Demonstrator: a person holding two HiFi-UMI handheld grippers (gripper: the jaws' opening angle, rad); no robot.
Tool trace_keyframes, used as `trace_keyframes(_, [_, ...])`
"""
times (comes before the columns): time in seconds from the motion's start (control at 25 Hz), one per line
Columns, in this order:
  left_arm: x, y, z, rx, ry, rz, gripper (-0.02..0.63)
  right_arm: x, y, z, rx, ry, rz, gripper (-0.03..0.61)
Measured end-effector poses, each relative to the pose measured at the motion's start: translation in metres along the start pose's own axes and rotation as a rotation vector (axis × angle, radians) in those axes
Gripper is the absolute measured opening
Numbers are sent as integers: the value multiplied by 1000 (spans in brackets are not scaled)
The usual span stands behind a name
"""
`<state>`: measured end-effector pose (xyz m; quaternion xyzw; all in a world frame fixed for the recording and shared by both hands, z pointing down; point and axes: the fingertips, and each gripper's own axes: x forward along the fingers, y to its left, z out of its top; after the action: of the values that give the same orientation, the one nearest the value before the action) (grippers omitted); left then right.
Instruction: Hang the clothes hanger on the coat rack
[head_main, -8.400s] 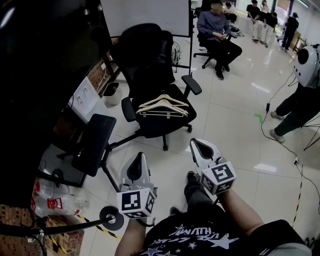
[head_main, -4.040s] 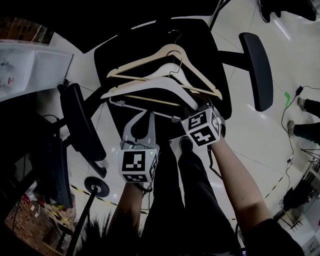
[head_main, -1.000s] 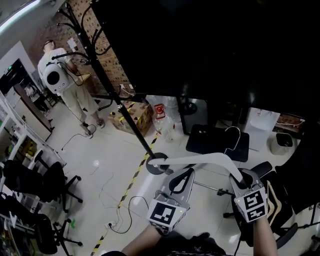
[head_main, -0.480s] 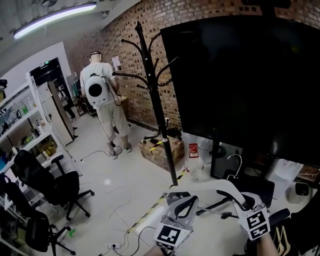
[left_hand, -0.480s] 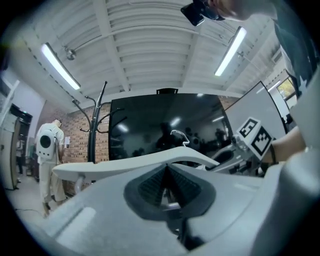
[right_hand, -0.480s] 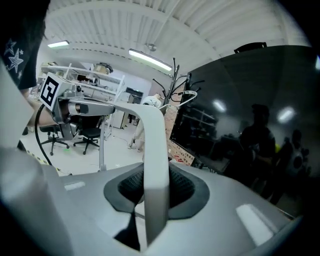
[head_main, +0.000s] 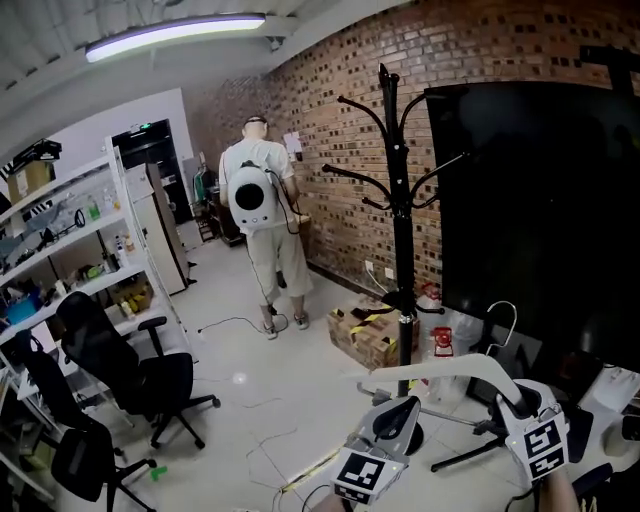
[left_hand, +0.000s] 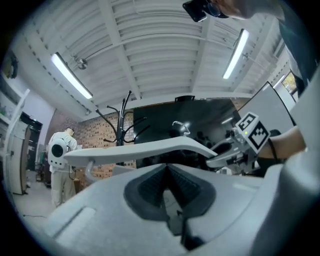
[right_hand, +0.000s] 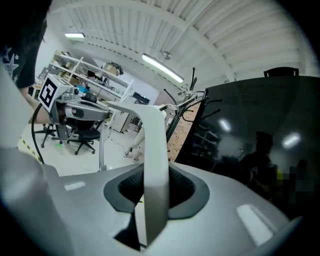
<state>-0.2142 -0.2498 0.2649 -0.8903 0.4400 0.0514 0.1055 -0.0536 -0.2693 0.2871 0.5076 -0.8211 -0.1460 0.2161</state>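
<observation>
A white clothes hanger (head_main: 450, 372) hangs level in front of me, its wire hook (head_main: 503, 318) pointing up. My right gripper (head_main: 527, 400) is shut on the hanger's right arm (right_hand: 153, 145), which runs up between the pads. My left gripper (head_main: 398, 412) is shut under the hanger's left arm (left_hand: 145, 150); the arm crosses just past its tips and nothing shows between its pads. The black coat rack (head_main: 396, 190) stands upright a little beyond the hanger, its curved hooks bare. The rack also shows in the left gripper view (left_hand: 122, 117) and in the right gripper view (right_hand: 192, 95).
A large black screen (head_main: 545, 220) stands right of the rack. A cardboard box (head_main: 368, 335) and a bottle (head_main: 441, 343) sit at the rack's foot. A person (head_main: 262, 225) in white stands by the brick wall. Black office chairs (head_main: 130, 370) and shelves (head_main: 60, 235) fill the left.
Both grippers have risen with the hanger and moved toward the coat rack. The head view has swung up from the floor, so the rack now stands larger and nearer.
</observation>
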Motion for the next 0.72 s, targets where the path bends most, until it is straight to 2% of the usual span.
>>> trace_keyframes(0.2, [-2, 54, 11, 4, -8, 65, 5, 43, 21, 32, -17, -42, -1, 101])
trace_keyframes(0.4, [-2, 101, 44, -29, -47, 116, 5, 90, 38, 86, -101, -95, 32, 101])
trace_keyframes(0.56, [14, 124, 56, -72, -43, 155, 5, 120, 35, 119, -99, -131, 79, 101])
trace_keyframes(0.72, [43, 131, 75, -51, -41, 160, 5, 136, 10, 146, -161, -159, 80, 101])
